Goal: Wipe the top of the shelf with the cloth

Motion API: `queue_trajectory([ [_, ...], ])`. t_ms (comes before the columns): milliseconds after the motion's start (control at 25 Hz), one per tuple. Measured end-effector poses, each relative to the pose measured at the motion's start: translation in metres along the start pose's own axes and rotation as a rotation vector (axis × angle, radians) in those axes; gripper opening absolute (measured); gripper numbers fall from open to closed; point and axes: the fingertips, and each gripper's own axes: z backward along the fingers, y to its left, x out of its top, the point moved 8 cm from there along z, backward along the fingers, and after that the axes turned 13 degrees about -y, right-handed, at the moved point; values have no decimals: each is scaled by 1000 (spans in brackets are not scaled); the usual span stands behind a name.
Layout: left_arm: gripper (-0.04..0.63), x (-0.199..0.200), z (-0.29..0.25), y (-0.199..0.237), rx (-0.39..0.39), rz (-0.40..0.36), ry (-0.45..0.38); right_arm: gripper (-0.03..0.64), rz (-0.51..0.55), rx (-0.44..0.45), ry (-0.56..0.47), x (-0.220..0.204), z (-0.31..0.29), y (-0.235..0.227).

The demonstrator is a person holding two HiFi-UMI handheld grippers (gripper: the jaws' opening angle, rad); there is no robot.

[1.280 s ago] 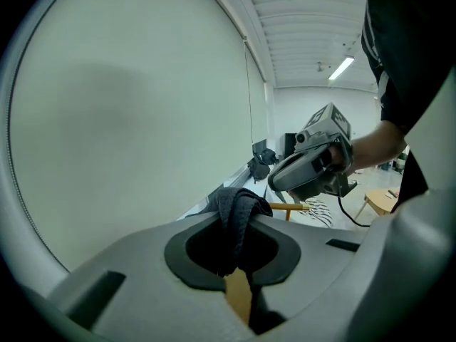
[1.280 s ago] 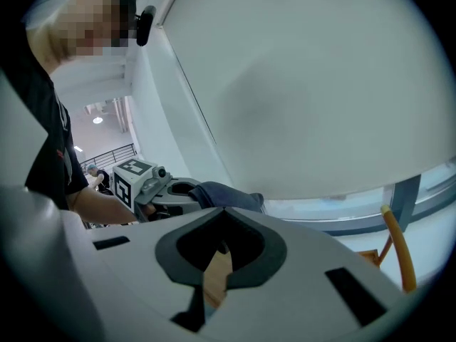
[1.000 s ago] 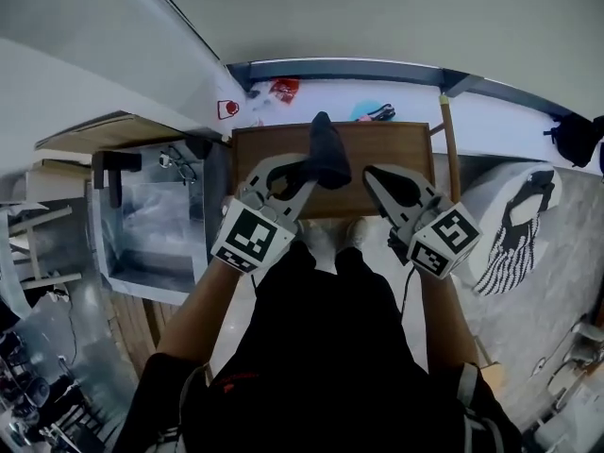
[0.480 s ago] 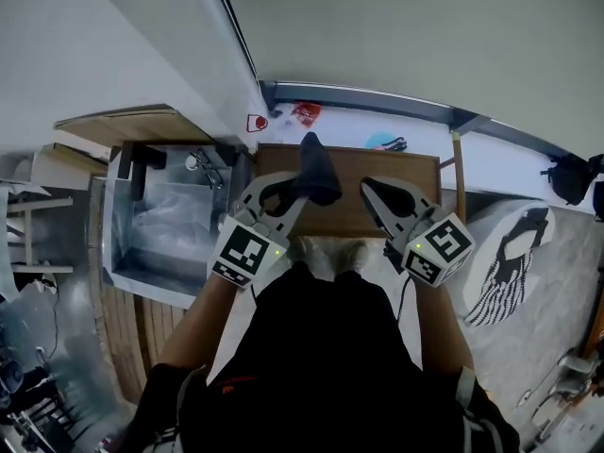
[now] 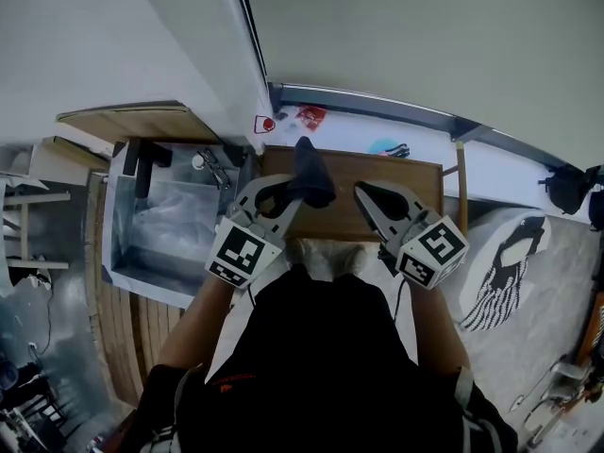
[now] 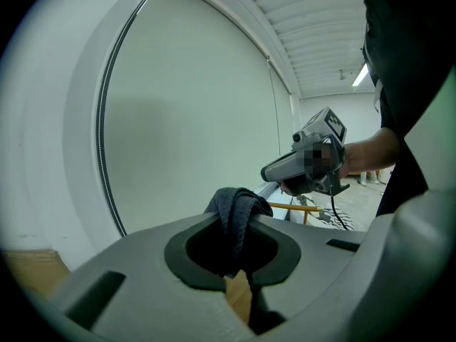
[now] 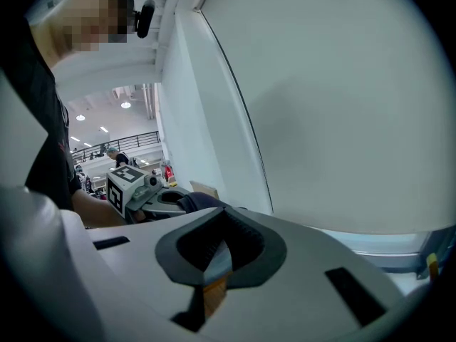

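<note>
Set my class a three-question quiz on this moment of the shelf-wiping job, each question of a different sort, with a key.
1. True or false: the left hand-held gripper is shut on the cloth.
2. Multiple choice: the cloth is A) white, B) dark grey, C) red.
3. Fill in: the right hand-held gripper, beside it over the wooden shelf, holds ____.
Key: 1 true; 2 B; 3 nothing.

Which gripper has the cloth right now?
The left gripper: its jaws are shut on the dark cloth. The right gripper is shut on nothing.
</note>
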Motion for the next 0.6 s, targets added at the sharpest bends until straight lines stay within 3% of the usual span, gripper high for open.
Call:
queue_trajectory([
  [600, 41, 3, -9, 14, 10, -1, -27, 3, 16, 23, 3, 5, -17, -6],
])
